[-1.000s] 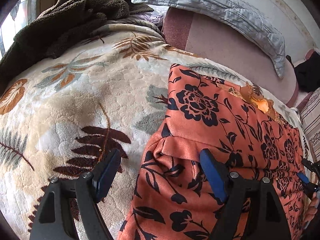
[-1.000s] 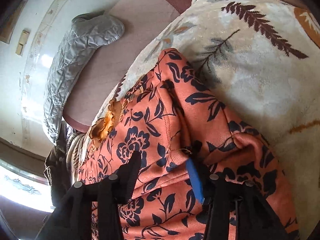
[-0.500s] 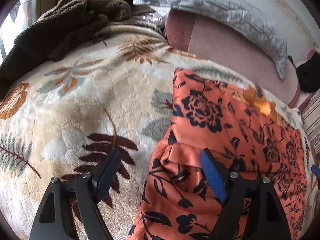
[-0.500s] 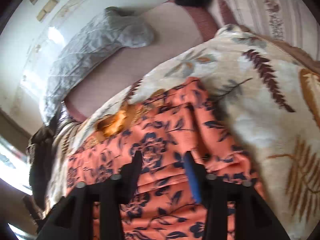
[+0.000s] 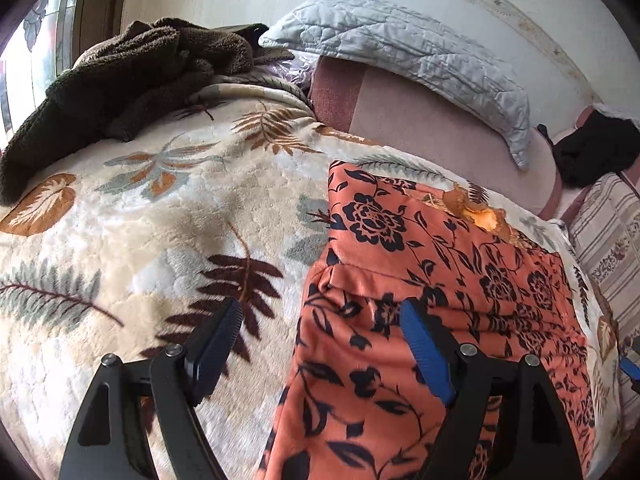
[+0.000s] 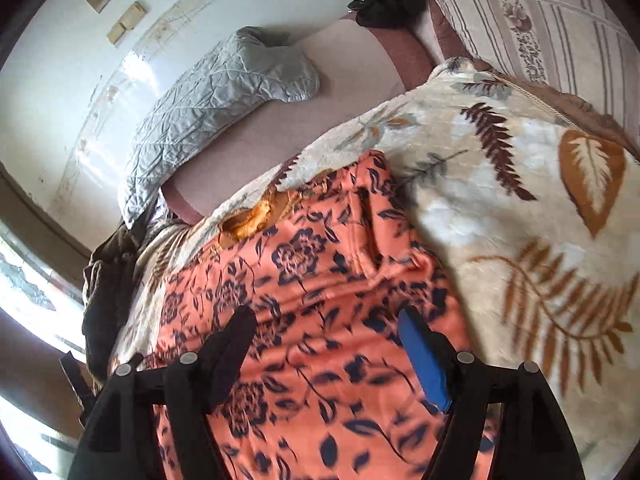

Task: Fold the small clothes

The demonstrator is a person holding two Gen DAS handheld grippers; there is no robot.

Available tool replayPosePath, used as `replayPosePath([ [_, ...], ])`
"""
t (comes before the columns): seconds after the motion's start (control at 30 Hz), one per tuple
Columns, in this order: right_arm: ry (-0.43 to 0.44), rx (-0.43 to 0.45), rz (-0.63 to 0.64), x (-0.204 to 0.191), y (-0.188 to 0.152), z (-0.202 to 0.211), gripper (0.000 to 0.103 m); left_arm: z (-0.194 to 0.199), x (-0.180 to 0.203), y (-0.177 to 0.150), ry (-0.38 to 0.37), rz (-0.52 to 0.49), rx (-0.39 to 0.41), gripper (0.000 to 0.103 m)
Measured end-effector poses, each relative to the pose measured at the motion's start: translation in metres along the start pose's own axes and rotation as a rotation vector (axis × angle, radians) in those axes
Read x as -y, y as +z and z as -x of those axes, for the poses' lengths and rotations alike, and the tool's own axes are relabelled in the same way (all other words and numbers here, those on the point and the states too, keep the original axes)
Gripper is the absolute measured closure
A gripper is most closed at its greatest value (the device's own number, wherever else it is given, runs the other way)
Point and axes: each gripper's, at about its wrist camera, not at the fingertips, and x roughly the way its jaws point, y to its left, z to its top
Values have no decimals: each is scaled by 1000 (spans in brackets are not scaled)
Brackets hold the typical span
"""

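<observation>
Plush cream fleece with leaf prints in brown, rust and grey covers the bed as a blanket [image 5: 160,240] in the left wrist view. On it lies the orange garment [image 5: 420,248], a smooth thin fabric printed with dark navy flowers and vines, laid in a rough rectangle with one edge folded over into a soft ridge and a frilly golden trim at its far edge. The left hand-held gripper [image 5: 320,344] hangs above the garment's near left edge with its jaws spread wide, nothing pinched between the ribbed blue pads. A shaggy dark brown throw [image 5: 120,80] is heaped at the far left, and a quilted grey pillow [image 5: 420,52] leans along the wall.

In the right wrist view the same orange garment [image 6: 320,280] fills the lower middle, slightly blurred. The right hand-held gripper [image 6: 324,344] is over it, jaws opening, no cloth caught between them. A striped cushion [image 6: 540,24] sits at the upper right
</observation>
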Motion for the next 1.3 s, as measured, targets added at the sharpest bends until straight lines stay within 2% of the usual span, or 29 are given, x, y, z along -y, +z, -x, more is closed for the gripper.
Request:
replayPosePath([
  [0.1,-44,-55,20,40,-39,37,26,34,-11,-22,-40,-3,-47,21],
  [0.17,-62,-112,-33,75,-64,51,26,59,-23,-42,-56,19,-75,21],
  [0.3,-16,-195,-160,129,-105,63,27,95,-45,-89,-60,44,-139,21],
  [0.4,54,-238,-168,137,-118,65,42,105,-54,-120,-57,63,-205,21],
  [0.47,80,-260,-179,137,-120,63,44,110,-56,-133,-52,79,-223,21],
  [0.6,36,-328,-155,136,-127,49,46,115,-60,-147,-80,141,-262,21],
  [0.67,77,-343,-115,130,-130,51,58,117,-59,-150,-93,144,-272,22],
  [0.7,86,-351,-99,125,-133,52,74,118,-58,-150,-91,137,-271,22],
  [0.77,103,-346,-89,121,-134,54,77,118,-56,-150,-93,126,-266,22],
  [0.83,89,-360,-107,126,-135,50,78,113,-54,-150,-75,107,-278,27],
  [0.9,100,-398,-133,132,-135,43,78,106,-55,-151,-76,112,-308,62],
  [0.97,107,-407,-141,135,-134,39,77,103,-55,-153,-47,106,-308,71],
  [1.13,119,-433,-107,135,-133,34,77,102,-55,-151,-42,109,-308,72],
  [1.3,120,-438,-101,135,-134,34,77,100,-45,-152,5,37,-301,72],
])
